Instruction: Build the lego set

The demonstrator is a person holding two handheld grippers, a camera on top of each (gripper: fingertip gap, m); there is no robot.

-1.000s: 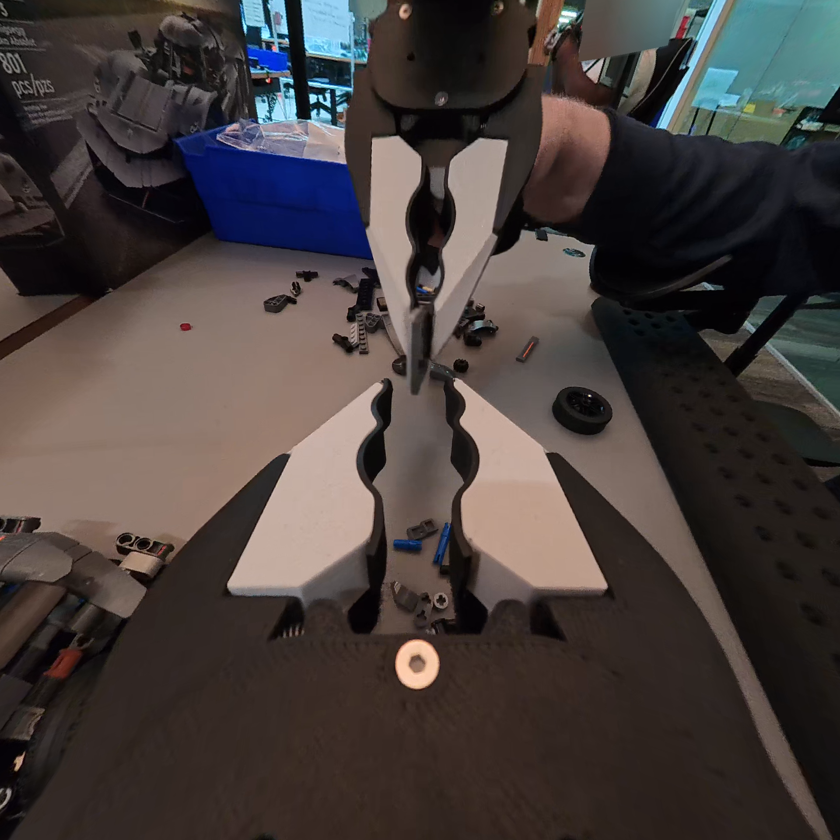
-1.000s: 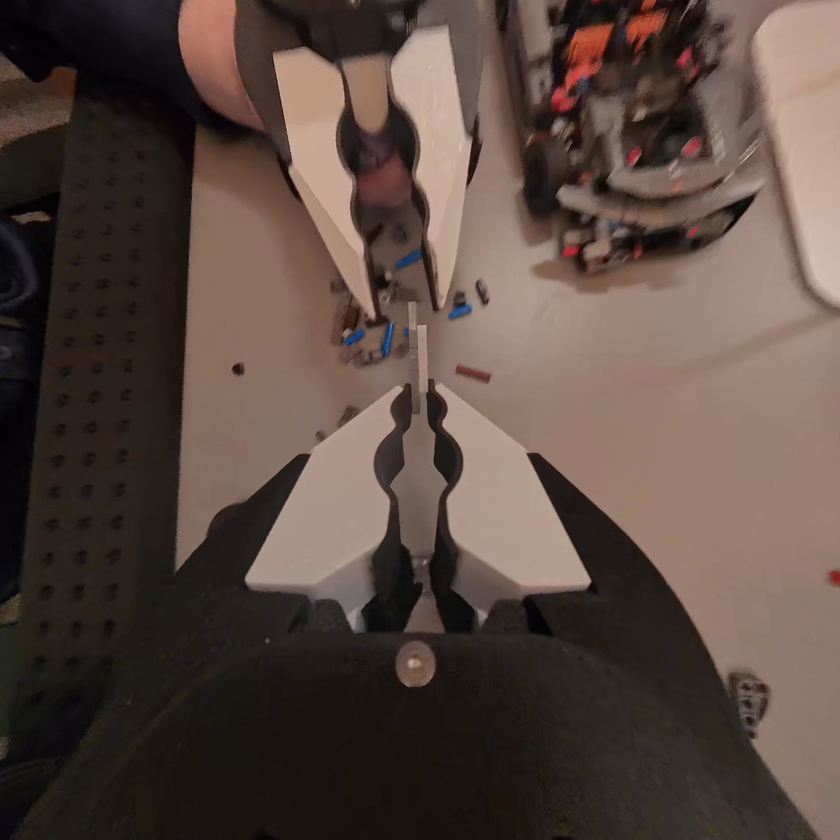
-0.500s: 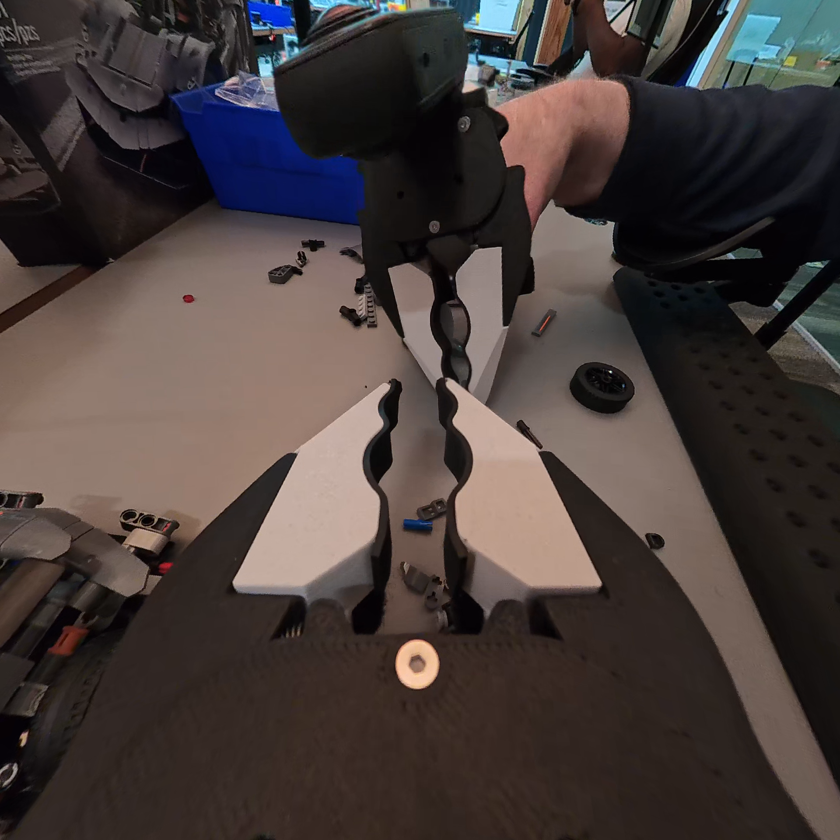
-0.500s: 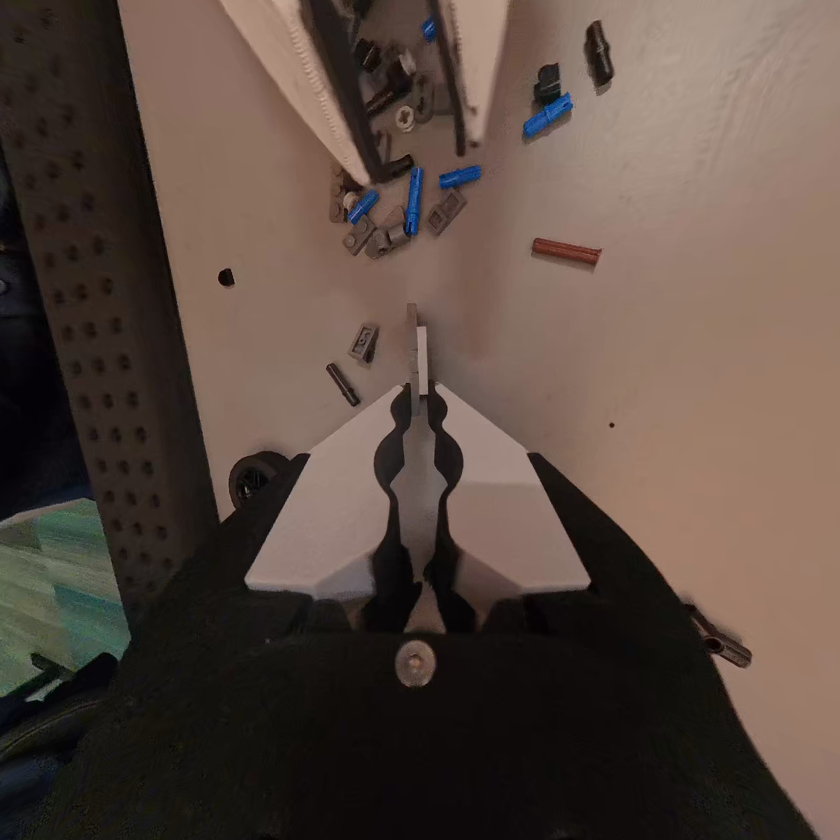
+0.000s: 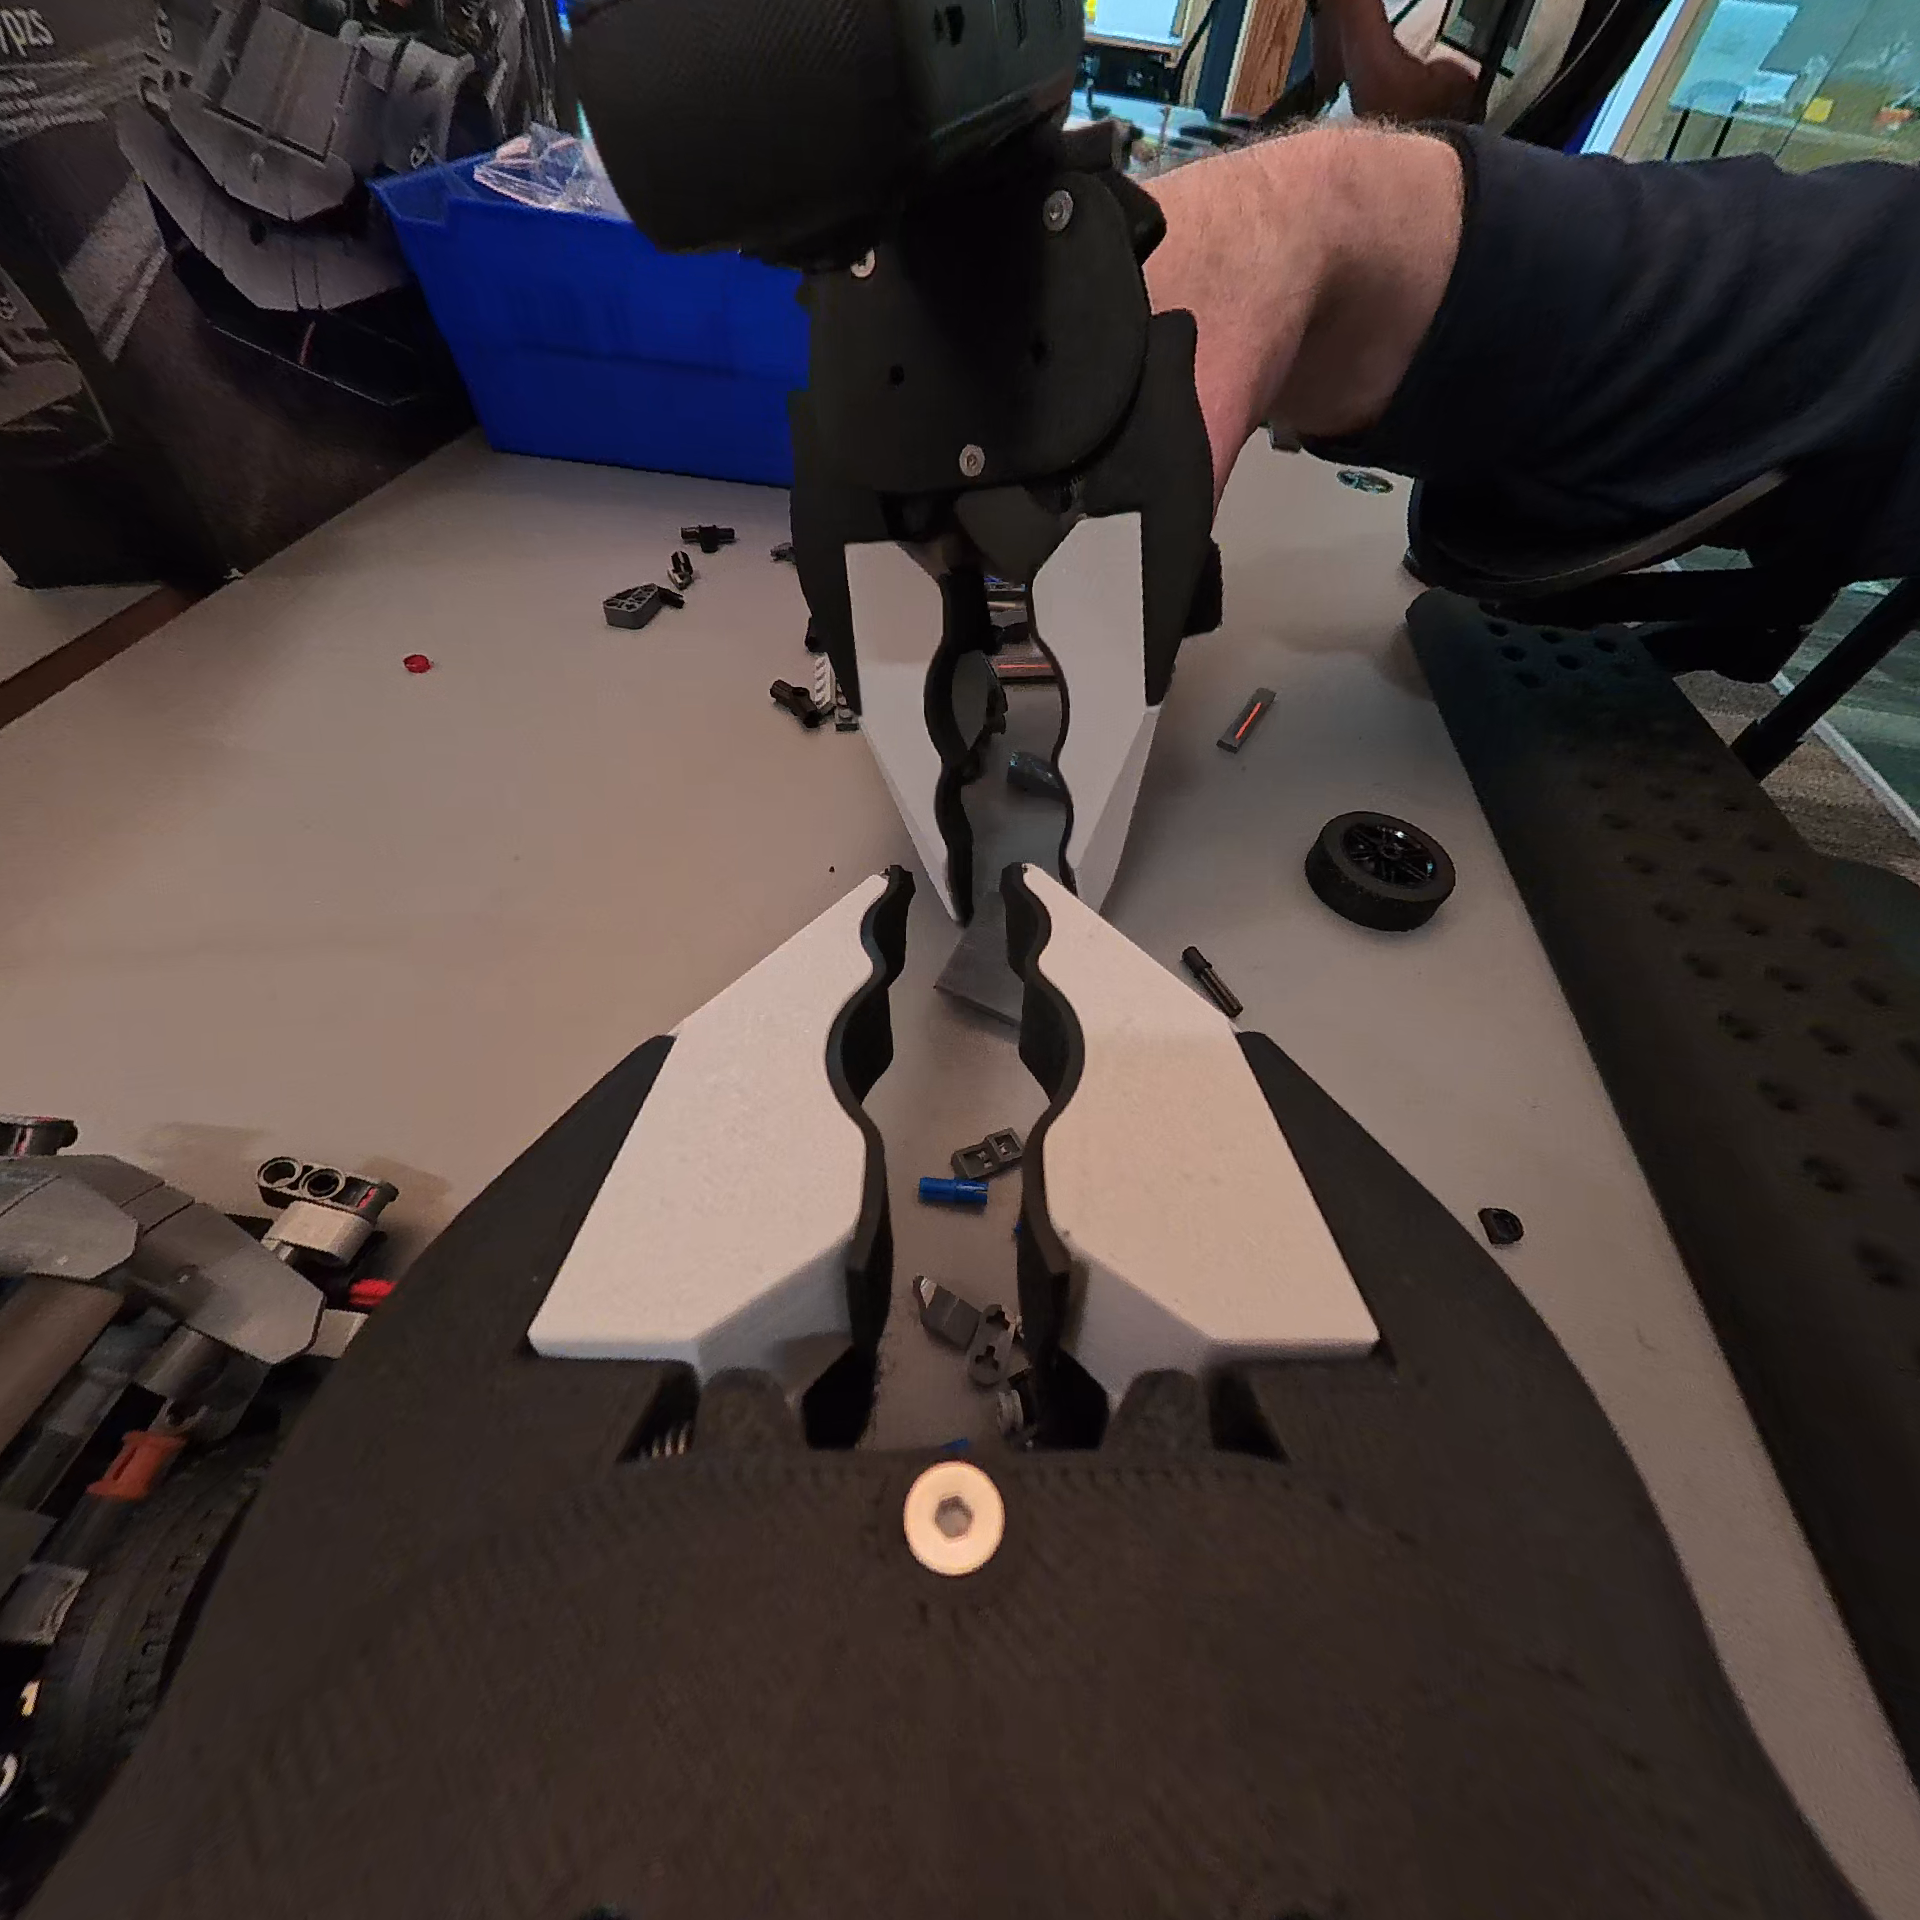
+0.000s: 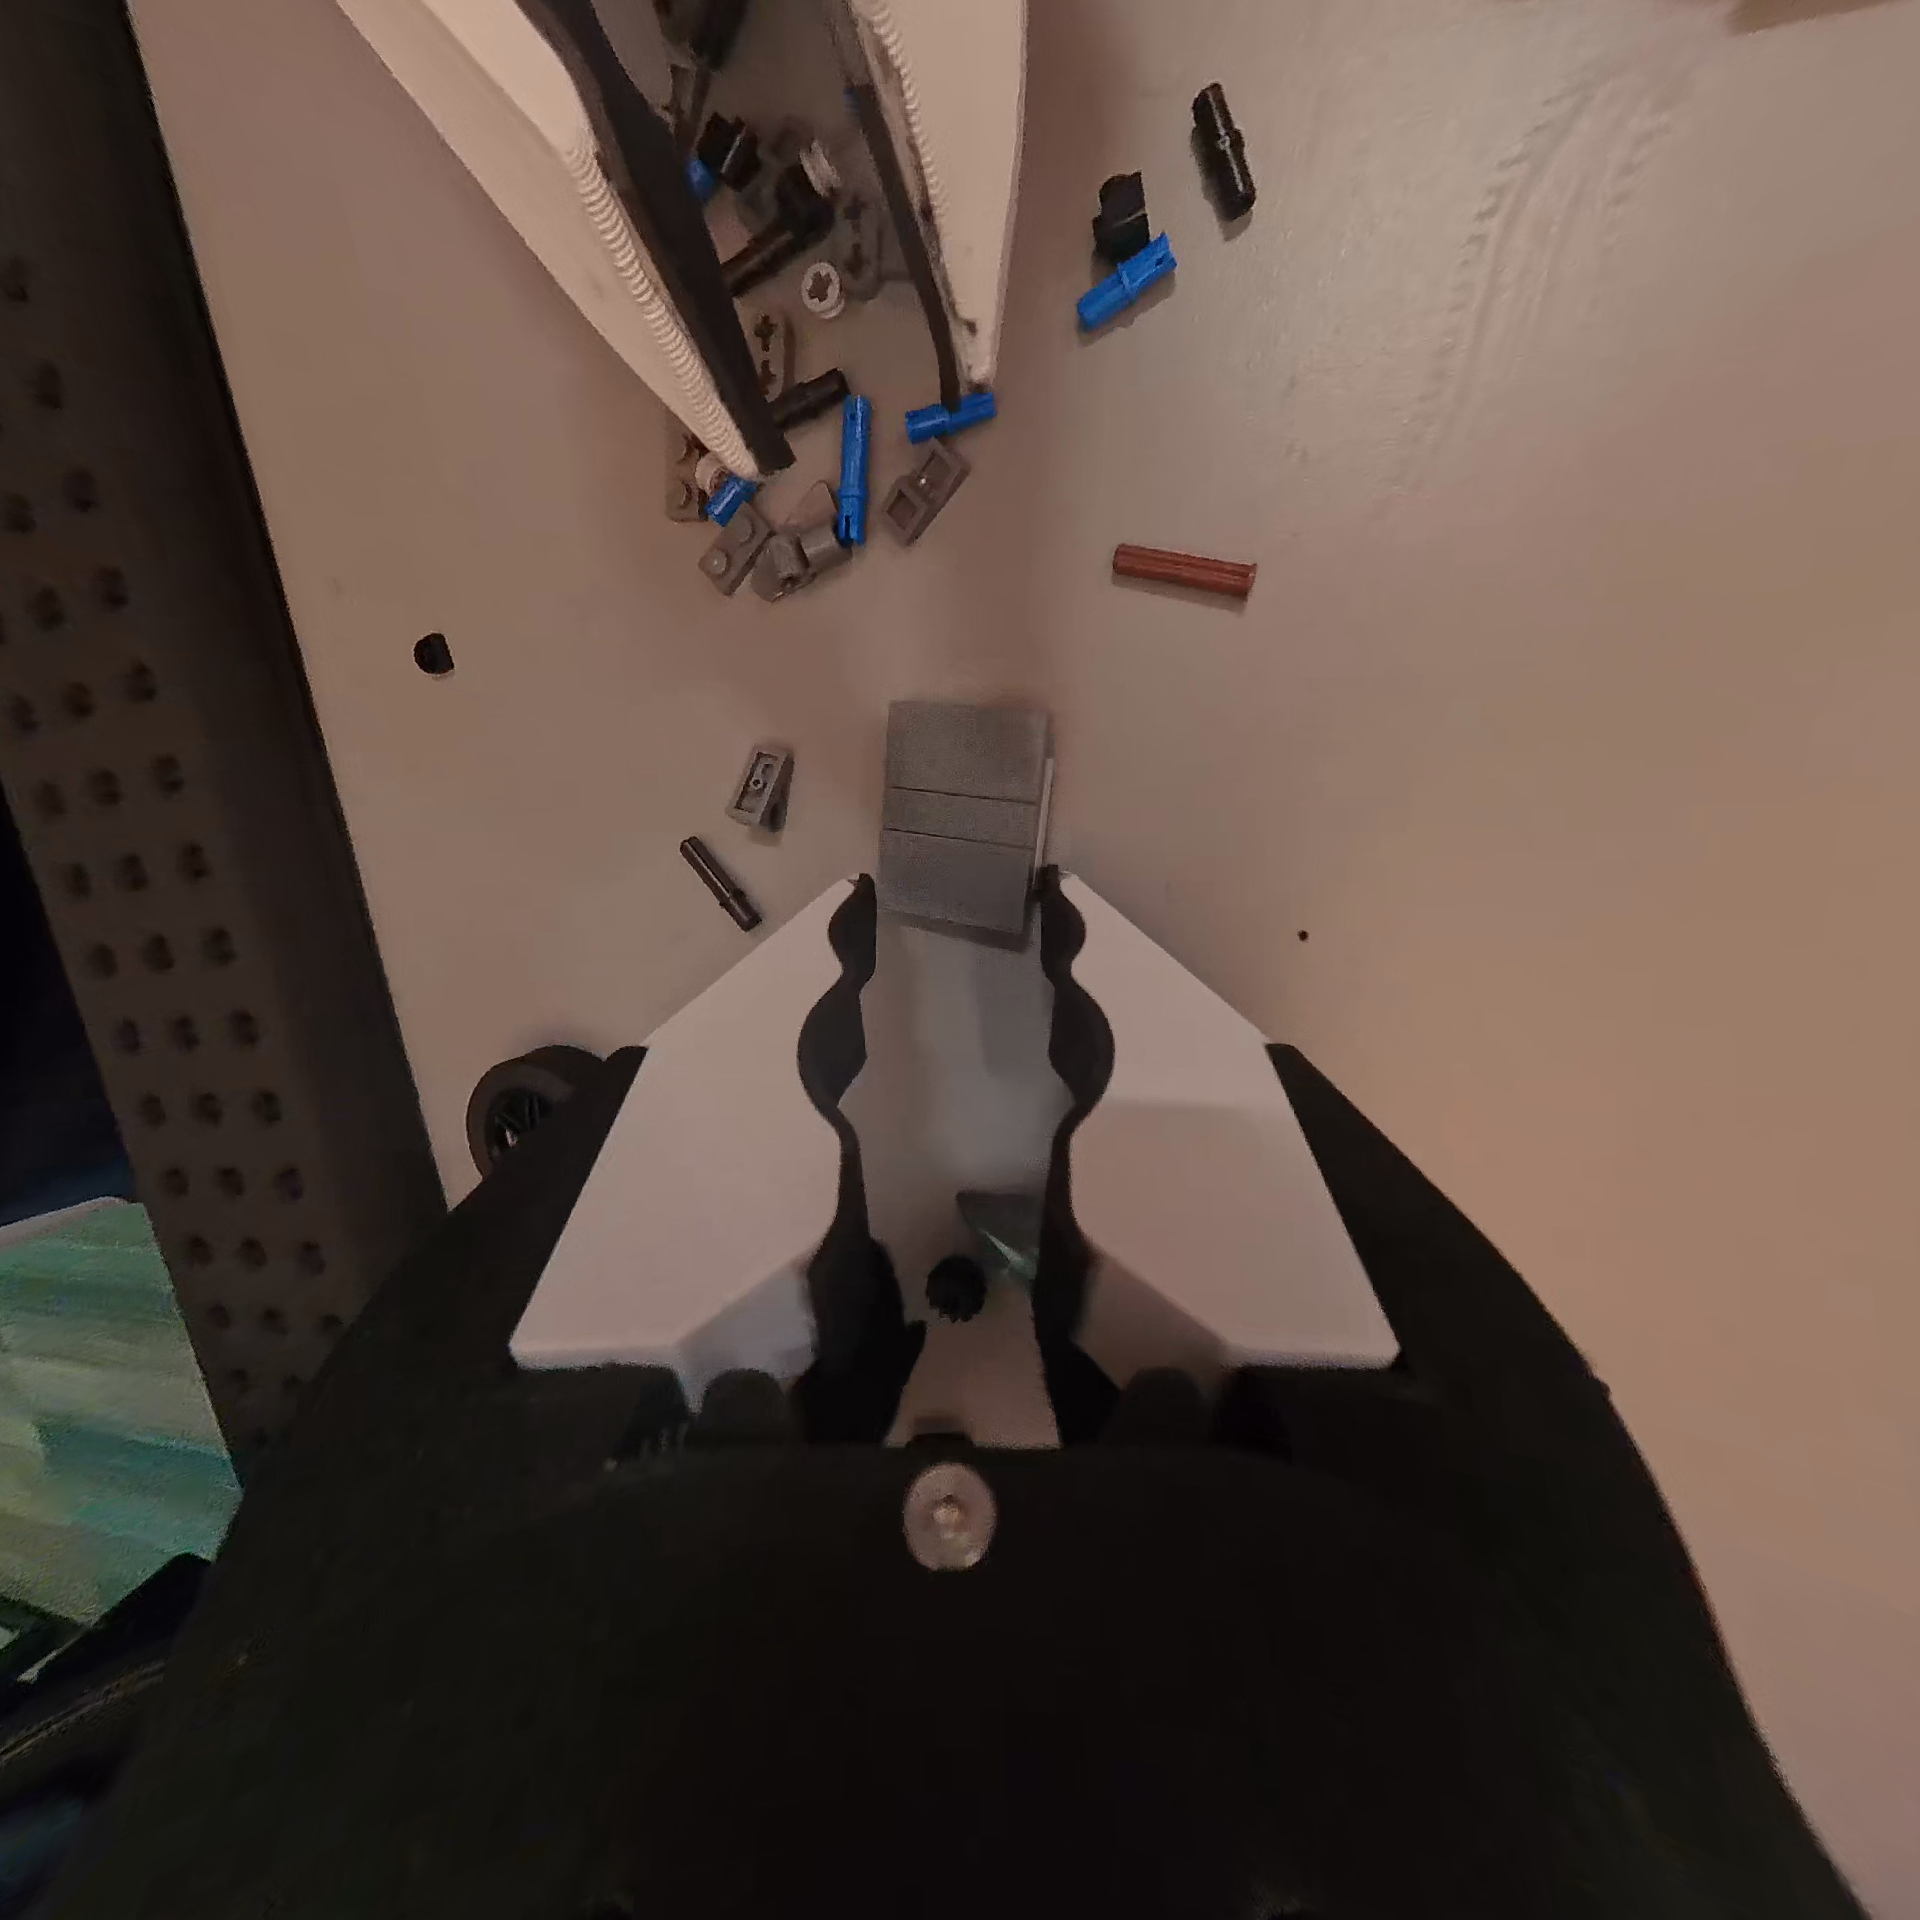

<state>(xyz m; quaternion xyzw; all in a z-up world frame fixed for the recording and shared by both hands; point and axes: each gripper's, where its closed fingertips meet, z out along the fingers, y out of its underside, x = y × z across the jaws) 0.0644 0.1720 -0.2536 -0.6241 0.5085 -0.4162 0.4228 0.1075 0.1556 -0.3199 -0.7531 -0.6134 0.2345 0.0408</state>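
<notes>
Grey tiled plate (image 6: pixel 964 821) lies flat at the parted right gripper (image 6: pixel 954 881) fingertips, unheld.
Left gripper (image 5: pixel 954 883) gapes, empty; only its view shows the black wheel (image 5: pixel 1380 871) whole.

Right gripper (image 6: pixel 951 883) jaws parted since half second ago; released grey plate (image 6: pixel 961 816) now flat on table (image 6: pixel 1455 831), by fingertips.

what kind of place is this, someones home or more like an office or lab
Probably an office or lab workspace, not a home: a blue parts bin on a plain grey table, glass partitions behind, and more desks farther back.
</notes>
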